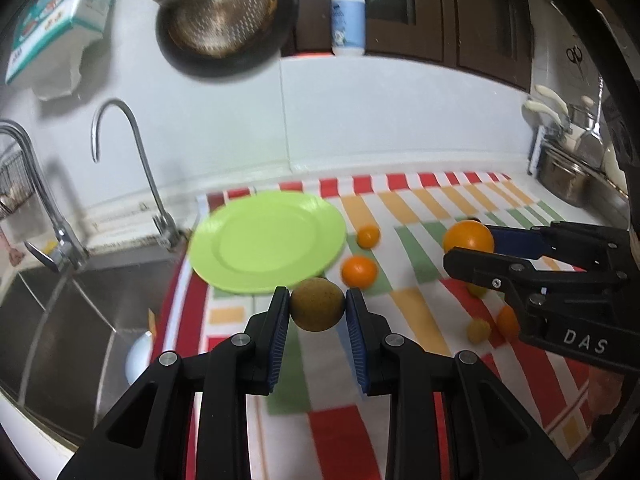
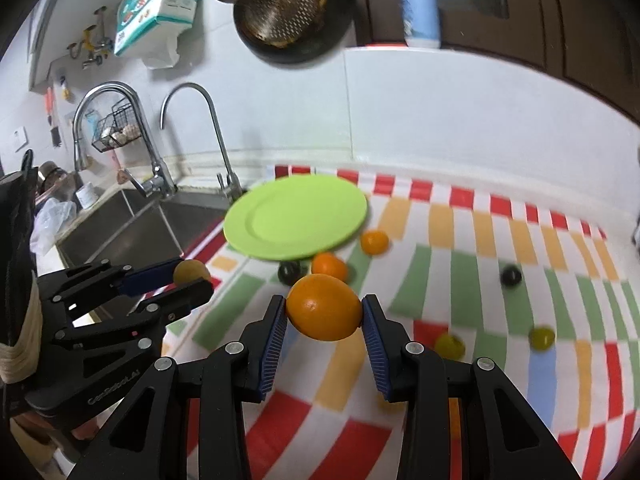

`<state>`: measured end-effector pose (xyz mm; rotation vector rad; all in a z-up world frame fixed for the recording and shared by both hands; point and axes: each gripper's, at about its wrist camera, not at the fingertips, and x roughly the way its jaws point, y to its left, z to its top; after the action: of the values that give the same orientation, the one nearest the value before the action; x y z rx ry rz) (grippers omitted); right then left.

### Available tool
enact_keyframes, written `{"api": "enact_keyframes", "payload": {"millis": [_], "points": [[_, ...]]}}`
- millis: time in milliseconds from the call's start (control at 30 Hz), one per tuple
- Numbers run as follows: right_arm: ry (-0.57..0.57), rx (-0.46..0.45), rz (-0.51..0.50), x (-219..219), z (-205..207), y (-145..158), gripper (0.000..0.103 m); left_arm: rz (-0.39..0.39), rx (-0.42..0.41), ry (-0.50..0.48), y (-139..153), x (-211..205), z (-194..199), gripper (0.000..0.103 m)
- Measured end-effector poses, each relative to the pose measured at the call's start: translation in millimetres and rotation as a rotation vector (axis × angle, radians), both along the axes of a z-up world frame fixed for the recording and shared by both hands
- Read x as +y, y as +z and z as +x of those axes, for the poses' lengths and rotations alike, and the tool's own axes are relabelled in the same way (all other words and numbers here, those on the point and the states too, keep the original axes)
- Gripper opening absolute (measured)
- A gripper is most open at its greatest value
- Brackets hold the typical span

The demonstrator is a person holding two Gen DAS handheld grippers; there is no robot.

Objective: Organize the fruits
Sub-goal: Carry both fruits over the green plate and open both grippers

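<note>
My left gripper (image 1: 317, 307) is shut on a brown round fruit (image 1: 317, 304) and holds it above the striped cloth, just in front of the empty green plate (image 1: 267, 242). My right gripper (image 2: 325, 312) is shut on a large orange (image 2: 324, 306), also above the cloth and short of the plate (image 2: 296, 216). Each gripper shows in the other's view: the right one (image 1: 470, 242) to the right, the left one (image 2: 192, 274) to the left. Two small oranges (image 1: 359, 271) (image 1: 368, 236) lie beside the plate. Small yellow fruits (image 2: 542, 337) and dark ones (image 2: 511, 275) lie scattered on the cloth.
A steel sink (image 1: 68, 320) with two taps (image 1: 132, 160) lies left of the cloth (image 1: 420, 216). The white backsplash wall (image 1: 400, 128) runs behind the plate. Pots (image 1: 568, 176) stand at the far right. A pan (image 1: 224, 16) and a tissue box (image 1: 60, 20) hang on the wall.
</note>
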<state>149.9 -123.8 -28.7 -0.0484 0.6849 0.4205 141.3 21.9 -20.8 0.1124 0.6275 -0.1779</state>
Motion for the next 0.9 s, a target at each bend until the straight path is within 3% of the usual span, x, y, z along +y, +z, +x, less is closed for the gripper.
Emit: {"api": "enact_keyframes", "payload": {"millis": [233, 433, 667, 900], "points": [[0.058, -0.022, 0.002, 16, 32, 17, 0.039, 0.005, -0.029, 0.032, 11, 13, 24, 0.029], [0.122, 0.011, -0.011, 37, 70, 19, 0.039, 0.004, -0.030, 0.046, 11, 25, 45, 0.029], [0.166, 0.065, -0.043, 55, 111, 5, 0.039, 0.023, 0.001, 0.074, -2, 34, 76, 0.029], [0.209, 0.166, -0.083, 71, 163, -22, 0.039, 0.002, 0.091, 0.078, -28, 45, 120, 0.029]]}}
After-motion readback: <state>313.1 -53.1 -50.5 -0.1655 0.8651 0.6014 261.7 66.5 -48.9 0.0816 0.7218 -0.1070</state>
